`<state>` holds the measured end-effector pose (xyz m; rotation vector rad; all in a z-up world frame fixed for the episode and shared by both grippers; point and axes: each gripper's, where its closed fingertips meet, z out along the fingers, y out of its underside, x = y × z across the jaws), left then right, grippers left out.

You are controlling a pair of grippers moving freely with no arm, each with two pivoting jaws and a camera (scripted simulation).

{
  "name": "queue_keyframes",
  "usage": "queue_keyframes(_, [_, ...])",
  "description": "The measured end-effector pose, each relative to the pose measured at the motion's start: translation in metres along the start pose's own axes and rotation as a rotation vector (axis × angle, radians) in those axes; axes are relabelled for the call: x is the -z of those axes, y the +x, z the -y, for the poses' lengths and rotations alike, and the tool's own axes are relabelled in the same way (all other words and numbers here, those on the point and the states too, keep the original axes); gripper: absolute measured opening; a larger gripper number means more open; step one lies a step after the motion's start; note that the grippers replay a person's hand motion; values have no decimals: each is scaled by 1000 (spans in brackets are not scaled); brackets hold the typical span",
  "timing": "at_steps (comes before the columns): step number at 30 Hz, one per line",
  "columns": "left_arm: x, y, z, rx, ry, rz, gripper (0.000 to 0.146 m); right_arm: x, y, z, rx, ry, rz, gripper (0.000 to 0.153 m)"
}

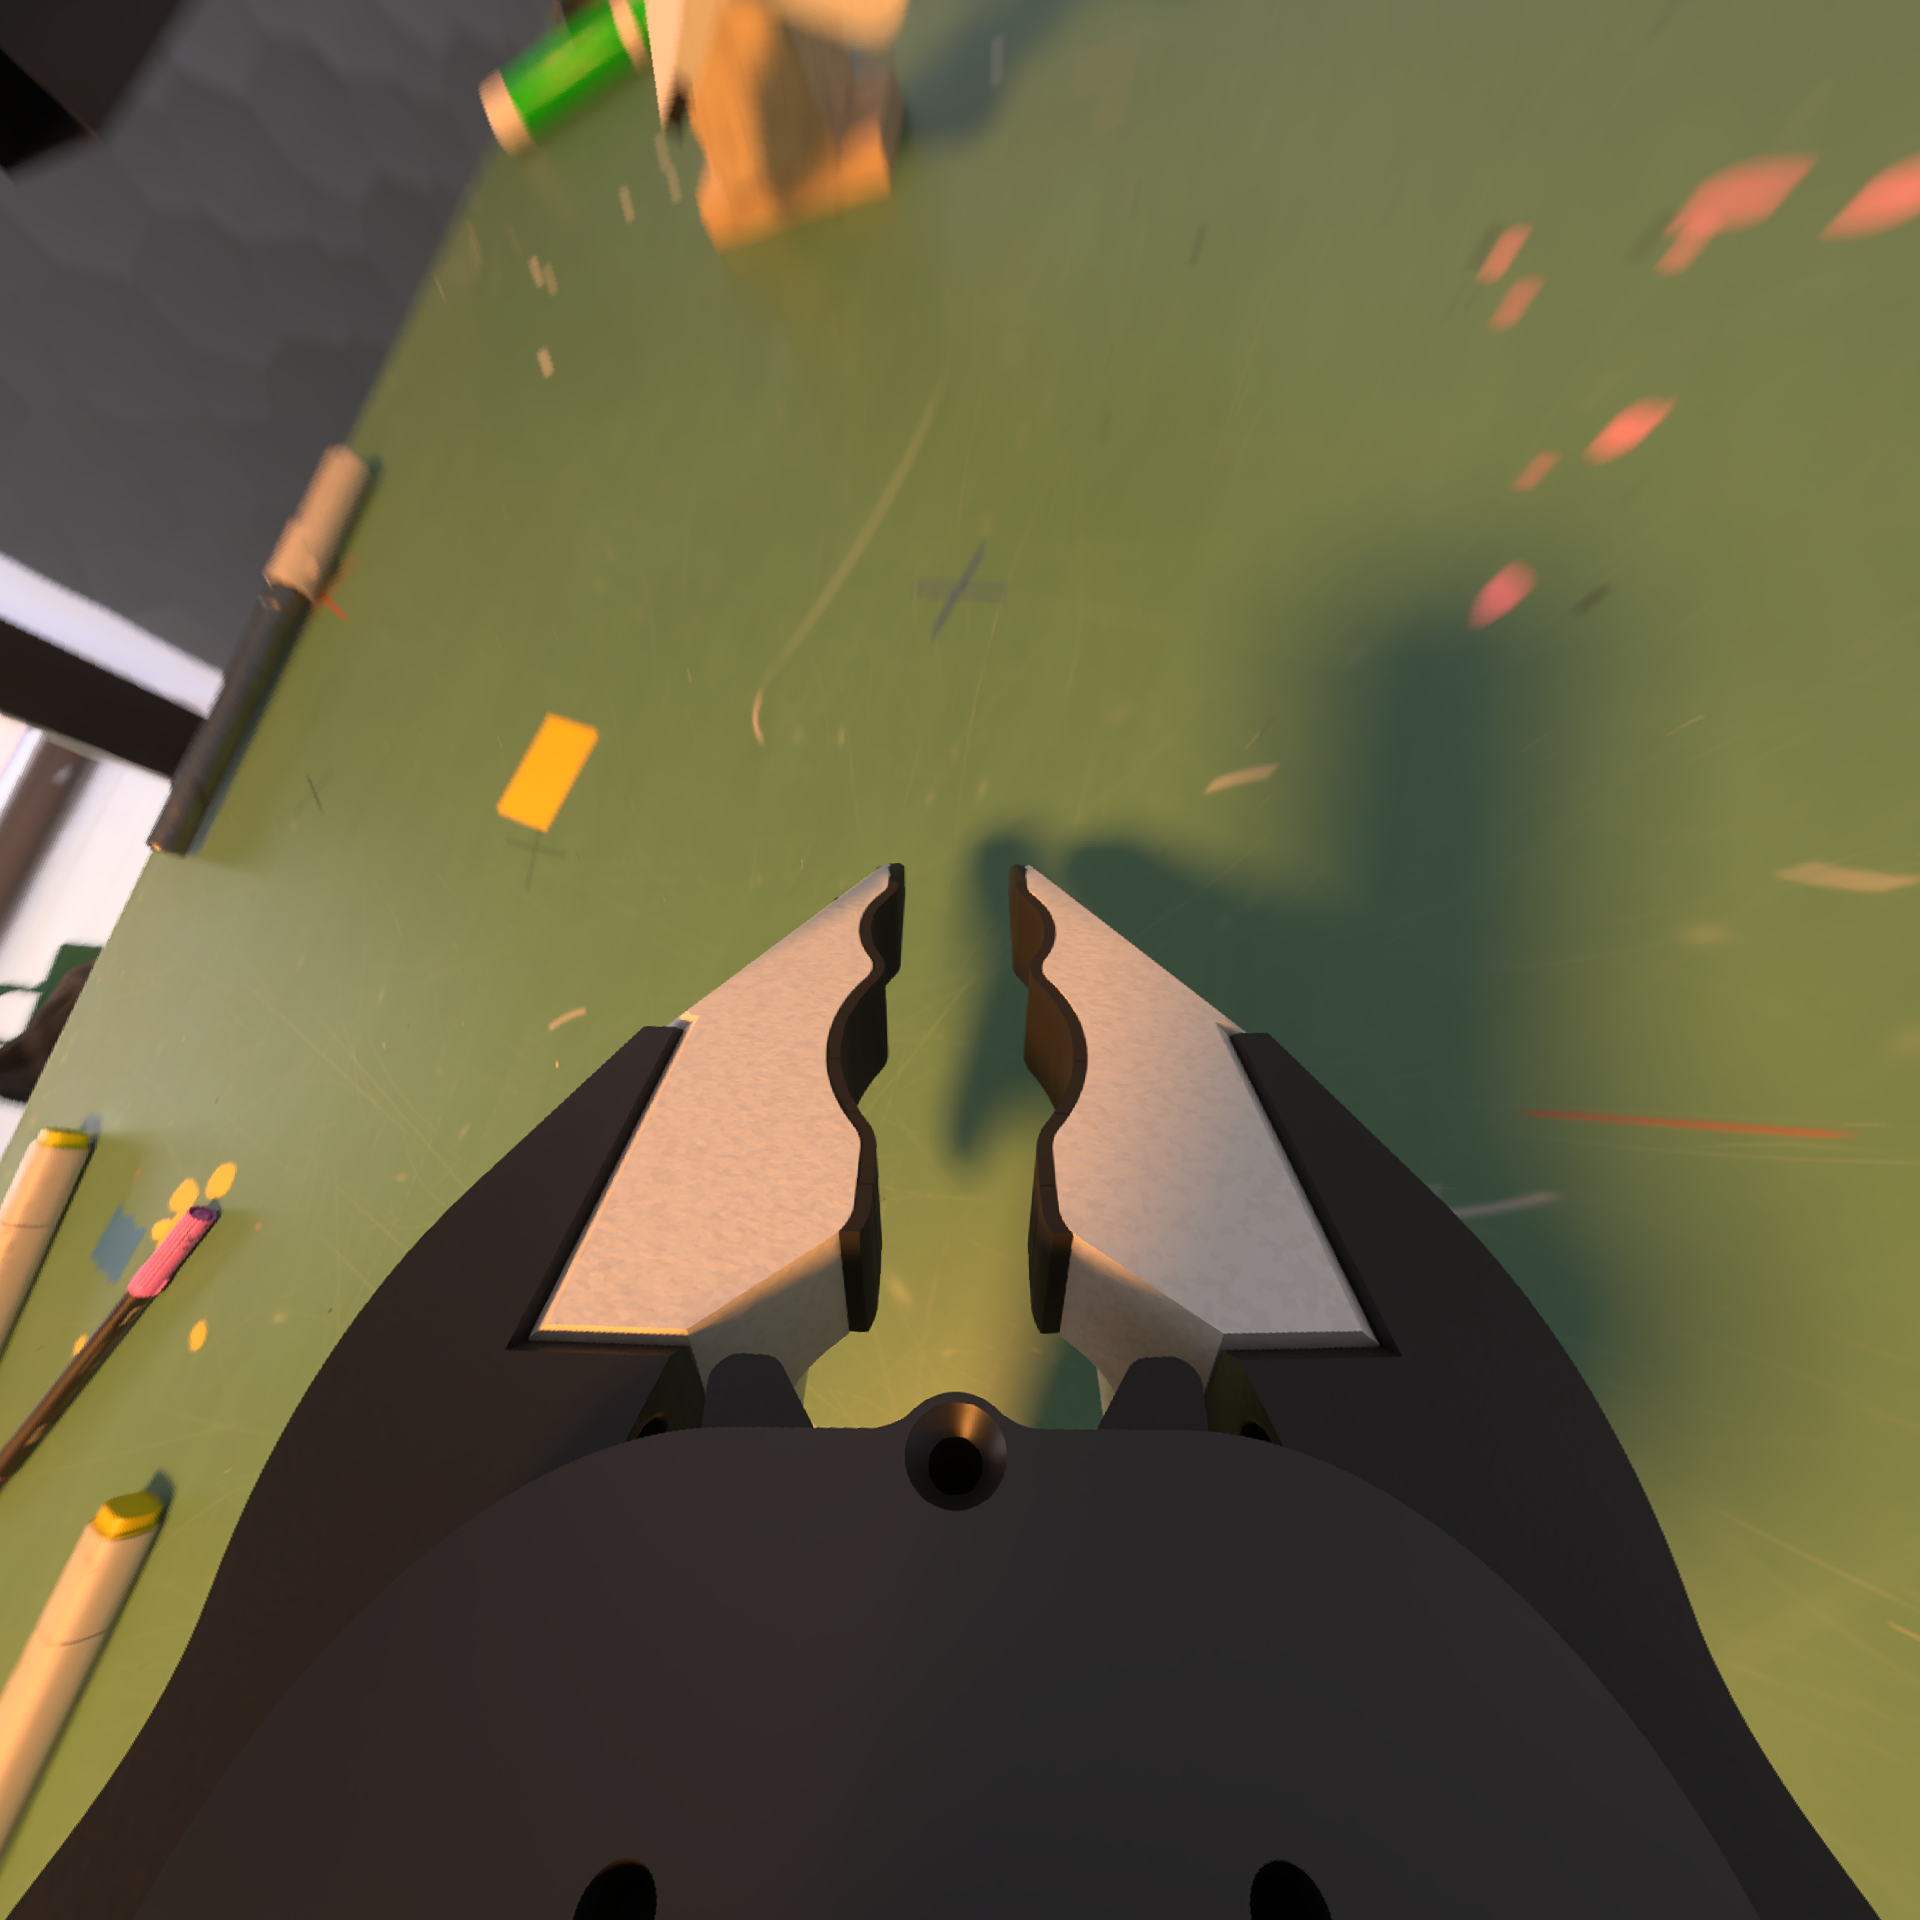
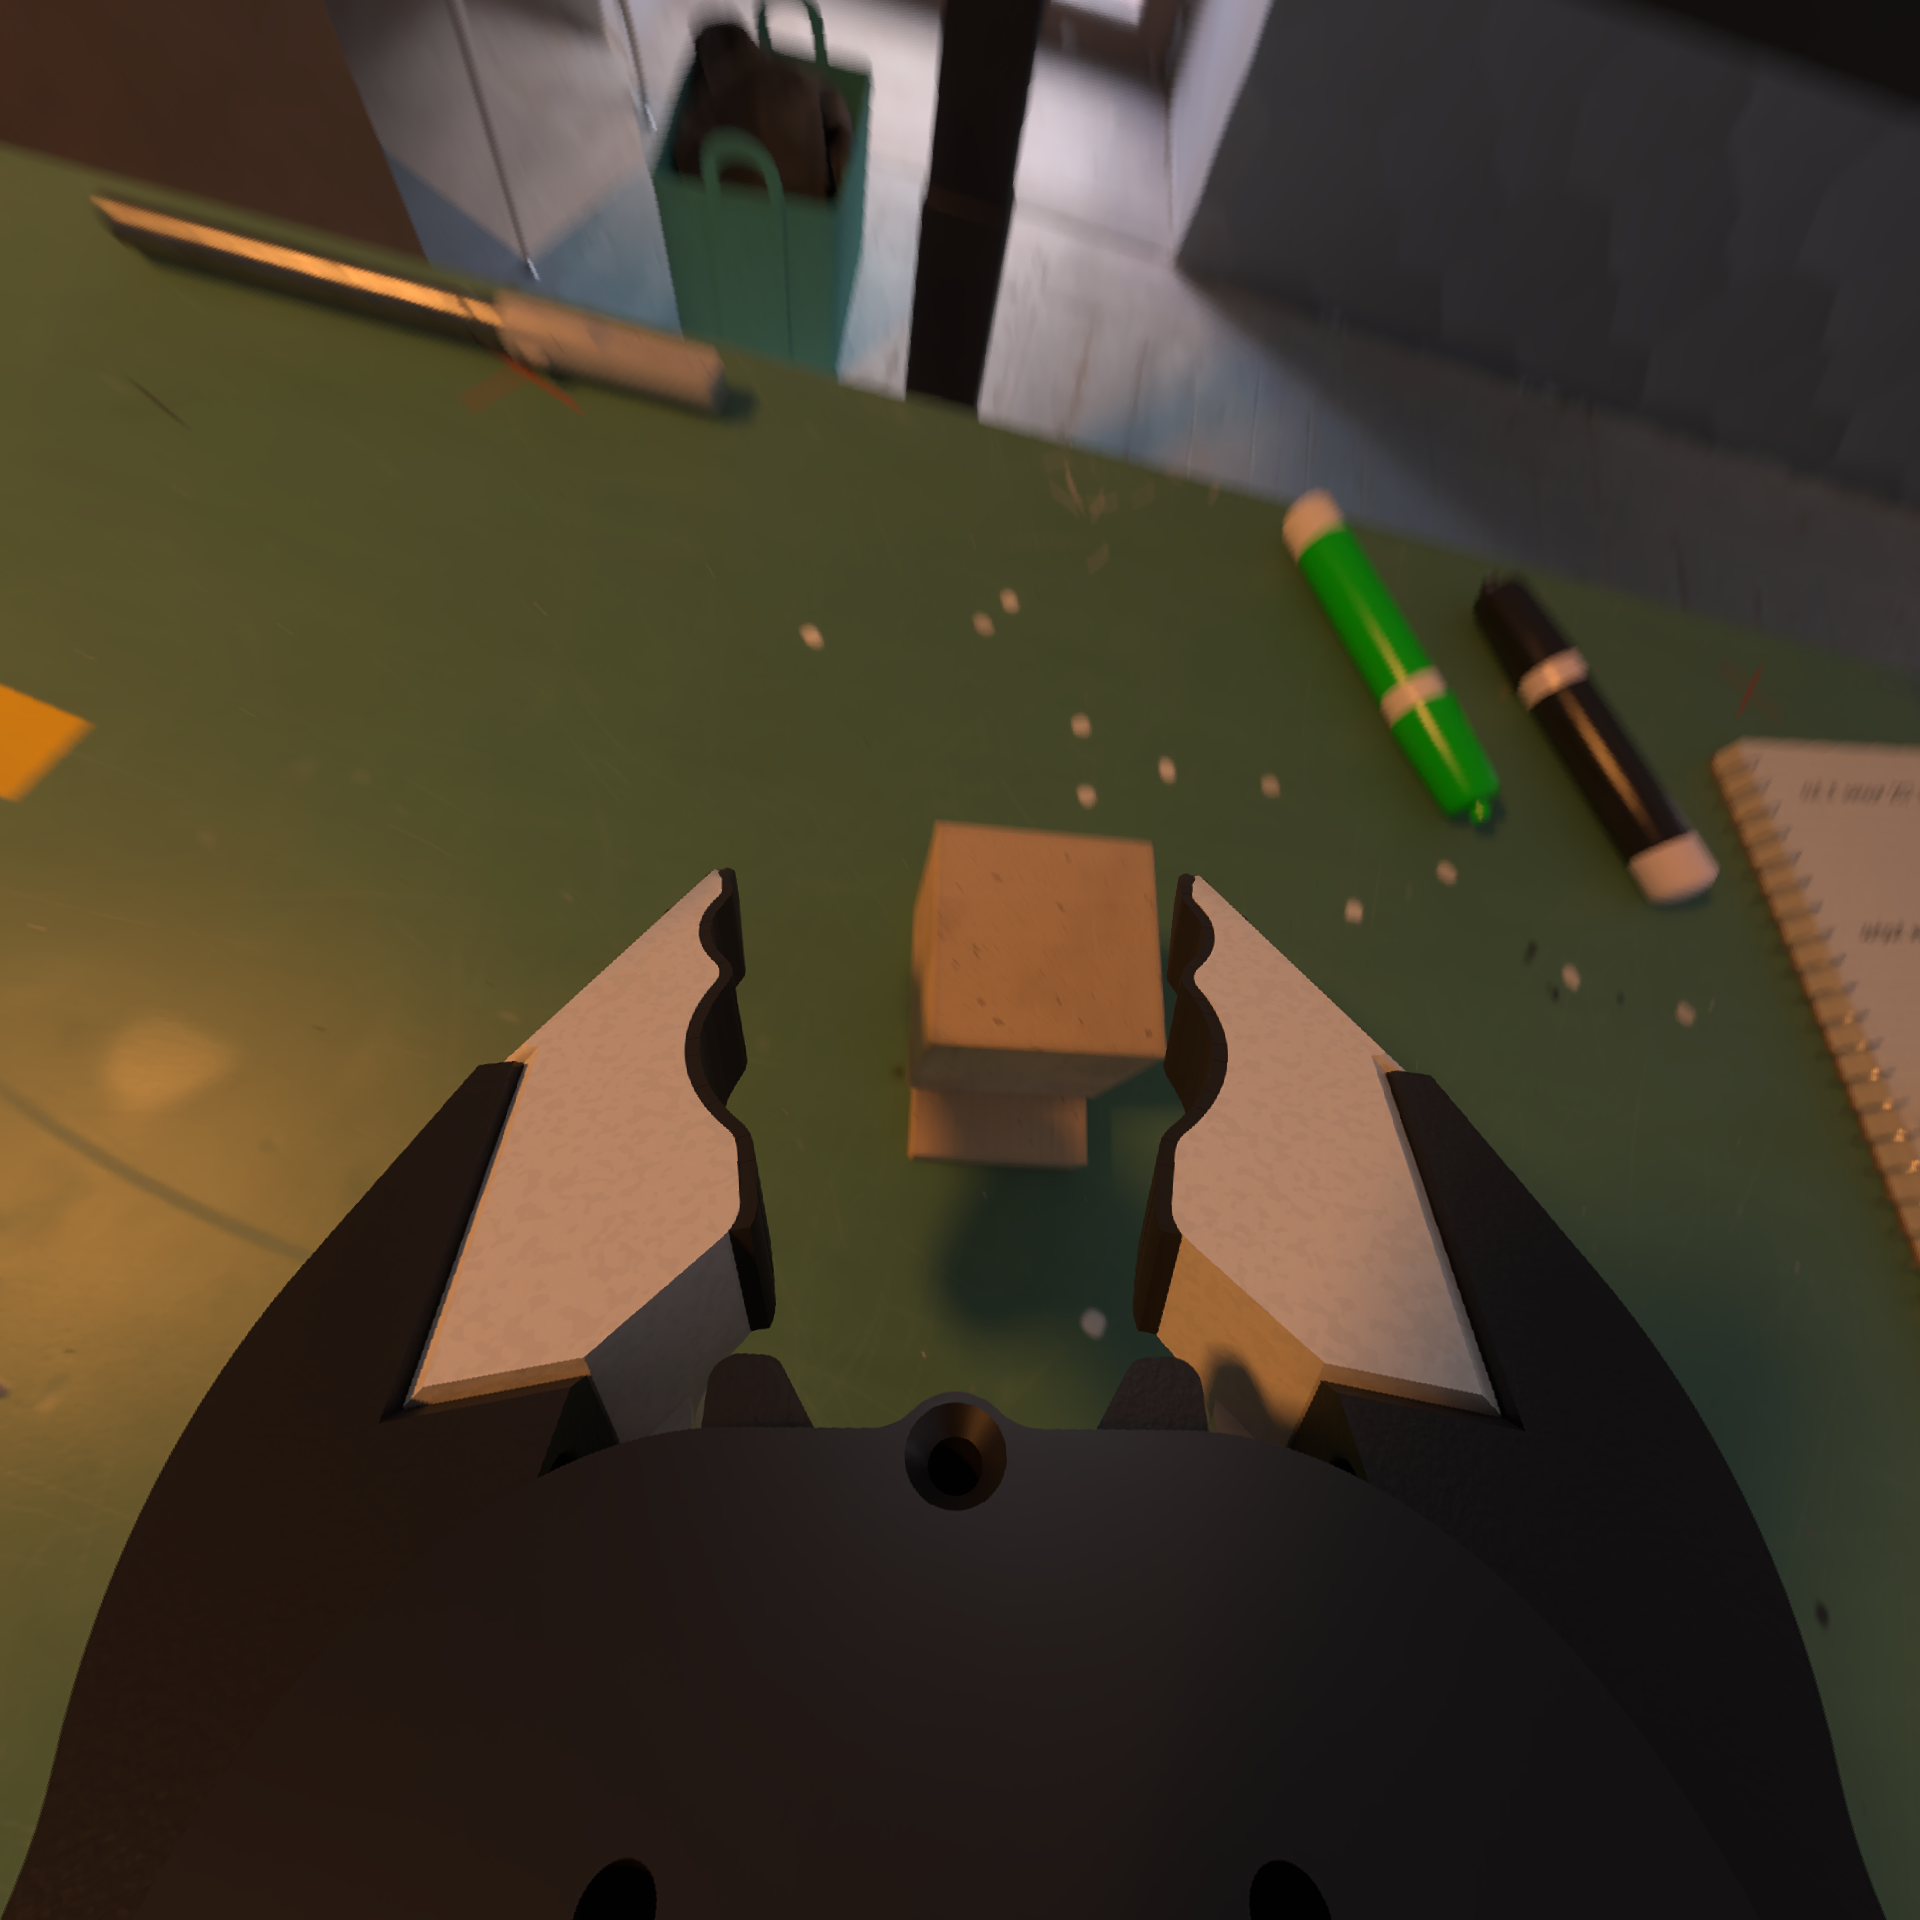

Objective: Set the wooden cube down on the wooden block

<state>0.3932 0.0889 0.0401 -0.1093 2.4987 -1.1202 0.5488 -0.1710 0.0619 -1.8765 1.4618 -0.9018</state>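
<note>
In the right wrist view the wooden cube point(image 2: 1039, 956) rests on top of the smaller-looking wooden block point(image 2: 997, 1130) on the green table. My right gripper point(image 2: 958, 878) is open and empty, with the cube between its fingers and close to the right finger point(image 2: 1278, 1091). In the left wrist view the stacked cube and block point(image 1: 795, 135) show blurred at the far top. My left gripper point(image 1: 957, 868) hangs over bare table well short of them. Its jaws stand a narrow gap apart with nothing between them.
A green marker point(image 2: 1392, 665), a black marker point(image 2: 1590, 738) and a spiral notebook point(image 2: 1849, 935) lie right of the stack. A long metal tool point(image 2: 416, 301) lies by the far table edge. Pens point(image 1: 62, 1621) lie at the left edge in the left wrist view.
</note>
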Motion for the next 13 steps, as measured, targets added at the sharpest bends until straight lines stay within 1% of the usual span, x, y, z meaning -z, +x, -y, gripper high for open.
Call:
queue_keyframes(2, [33,-1,27,75,143,-15,26,9,-8,17,19,102,18,84])
queue_keyframes(3, [55,-8,38,105,213,13,28,13,-12,23,21,148,31,83])
queue_keyframes(5, [103,-40,45,170,293,153,28,17,-16,30,10,205,67,81])
queue_keyframes(6, [123,-60,37,214,279,244,28,17,-17,31,-6,211,80,81])
queue_keyframes(7, [138,-81,20,249,211,329,28,17,-19,31,-19,212,95,81])
queue_keyframes(8, [146,-97,-5,276,99,388,28,17,-20,31,-26,213,111,81])
queue_keyframes(9, [147,-109,-34,311,-45,410,28,18,-21,31,-28,214,124,81])
queue_keyframes(10, [145,-116,-65,359,-197,401,29,18,-22,30,-26,212,133,80])
queue_keyframes(11, [140,-120,-92,406,-316,378,30,19,-23,30,-21,210,137,80])
queue_keyframes(12, [134,-122,-112,443,-388,351,31,20,-23,30,-16,210,136,80])
queue_keyframes(13, [127,-123,-125,473,-420,329,32,20,-23,31,-12,213,135,80])
